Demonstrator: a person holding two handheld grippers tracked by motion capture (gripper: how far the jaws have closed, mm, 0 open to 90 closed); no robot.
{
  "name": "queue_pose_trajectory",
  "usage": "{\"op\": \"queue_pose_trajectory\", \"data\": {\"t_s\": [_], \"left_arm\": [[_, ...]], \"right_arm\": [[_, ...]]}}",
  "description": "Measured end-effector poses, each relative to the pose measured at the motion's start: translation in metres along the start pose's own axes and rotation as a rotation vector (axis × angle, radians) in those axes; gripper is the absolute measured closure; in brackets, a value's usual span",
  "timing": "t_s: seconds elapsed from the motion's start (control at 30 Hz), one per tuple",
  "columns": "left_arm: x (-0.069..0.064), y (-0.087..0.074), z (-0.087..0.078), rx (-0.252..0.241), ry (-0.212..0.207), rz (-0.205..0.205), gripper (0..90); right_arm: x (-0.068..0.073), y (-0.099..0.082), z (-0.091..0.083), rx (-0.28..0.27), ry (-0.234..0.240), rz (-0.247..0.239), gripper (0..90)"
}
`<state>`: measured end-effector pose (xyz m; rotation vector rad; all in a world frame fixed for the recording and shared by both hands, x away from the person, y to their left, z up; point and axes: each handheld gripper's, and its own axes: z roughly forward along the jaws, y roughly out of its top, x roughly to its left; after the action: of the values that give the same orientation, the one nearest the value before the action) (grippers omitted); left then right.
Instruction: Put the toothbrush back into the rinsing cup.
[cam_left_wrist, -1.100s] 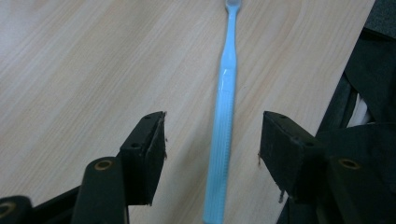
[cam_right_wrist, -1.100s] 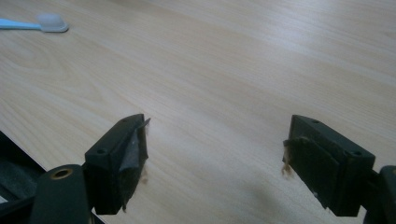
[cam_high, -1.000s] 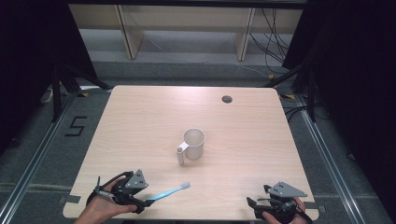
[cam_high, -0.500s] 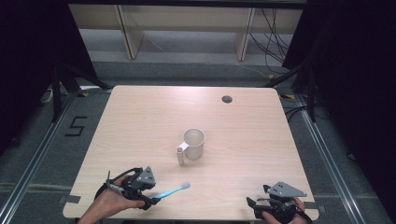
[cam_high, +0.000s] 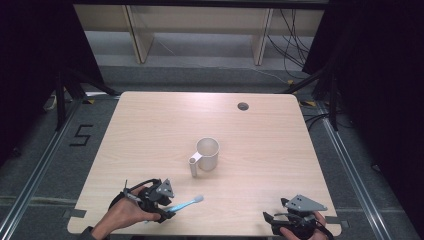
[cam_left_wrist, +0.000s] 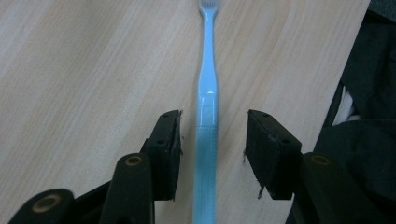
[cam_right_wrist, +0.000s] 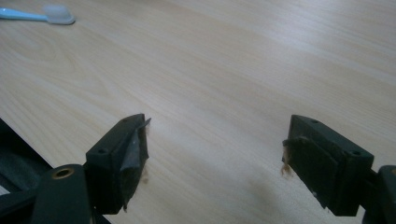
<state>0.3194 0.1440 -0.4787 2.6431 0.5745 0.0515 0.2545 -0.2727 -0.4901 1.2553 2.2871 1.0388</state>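
Note:
A light blue toothbrush (cam_high: 186, 203) lies flat near the table's front left edge, its white head pointing right. My left gripper (cam_high: 168, 209) is low over its handle. In the left gripper view the handle (cam_left_wrist: 207, 98) runs up between the two black pads, with a gap on each side. The jaws have just been closing, and they stand open around the handle without touching it. My right gripper (cam_high: 270, 220) rests open at the front right, nothing between its fingers (cam_right_wrist: 119, 154). The toothbrush head (cam_right_wrist: 58, 14) appears at the top left of the right gripper view.
A white mug (cam_high: 207, 152) stands upright in the middle of the wooden table (cam_high: 150, 130), its handle toward the front left. A dark round cable hole (cam_high: 243, 106) sits near the back right. The table's front edge lies just behind both hands.
My left gripper has slid to the right along the table, so that its jaws now straddle the toothbrush handle. The right gripper, mug and toothbrush have stayed put.

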Motion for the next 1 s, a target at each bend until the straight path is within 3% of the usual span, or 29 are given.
{"op": "queue_pose_trajectory", "data": {"t_s": [0.27, 0.3, 0.33, 0.4, 0.43, 0.5, 0.57, 0.63, 0.67, 0.83, 0.87, 0.97, 1.0], "left_arm": [[-0.001, 0.006, 0.002, 0.074, -0.003, 0.029, 62.2], [0.000, 0.007, 0.002, 0.075, 0.001, 0.047, 63.5], [-0.001, 0.008, 0.003, 0.084, -0.004, 0.034, 64.6], [-0.001, 0.009, 0.005, 0.097, -0.005, 0.038, 67.2], [-0.001, 0.010, 0.007, 0.110, -0.007, 0.042, 67.8], [0.000, 0.010, 0.009, 0.138, -0.005, 0.056, 68.5], [0.001, 0.011, 0.009, 0.140, -0.008, 0.047, 69.6], [0.002, 0.013, 0.009, 0.152, -0.004, 0.053, 71.6], [0.001, 0.014, 0.009, 0.167, -0.002, 0.060, 72.1], [-0.001, 0.021, 0.011, 0.221, 0.006, 0.090, 76.4], [-0.001, 0.025, 0.013, 0.248, 0.004, 0.101, 77.1], [-0.002, 0.030, 0.014, 0.289, -0.005, 0.104, 77.5], [-0.002, 0.030, 0.014, 0.289, -0.005, 0.104, 77.5]], "right_arm": [[-0.001, 0.001, 0.000, -0.010, -0.002, -0.030, 21.9], [0.001, 0.001, 0.000, -0.007, 0.001, -0.006, 21.9], [0.000, 0.001, 0.000, -0.011, -0.004, -0.023, 21.9], [0.002, 0.000, 0.000, -0.002, 0.004, 0.003, 21.9], [-0.001, 0.001, 0.001, -0.010, 0.000, -0.032, 21.9], [0.001, 0.001, 0.000, -0.011, 0.003, -0.007, 21.9], [0.000, 0.001, 0.001, -0.012, -0.002, -0.023, 22.0], [0.002, 0.000, 0.001, -0.002, 0.007, 0.004, 22.3], [0.000, 0.001, 0.001, -0.012, 0.000, -0.023, 22.3], [0.000, 0.001, 0.001, -0.015, 0.003, -0.021, 22.5], [0.002, 0.001, 0.001, -0.004, 0.017, 0.011, 22.5], [0.000, 0.001, 0.001, -0.009, 0.005, -0.024, 22.6], [0.001, 0.000, 0.001, -0.004, 0.017, -0.003, 22.6]]}}
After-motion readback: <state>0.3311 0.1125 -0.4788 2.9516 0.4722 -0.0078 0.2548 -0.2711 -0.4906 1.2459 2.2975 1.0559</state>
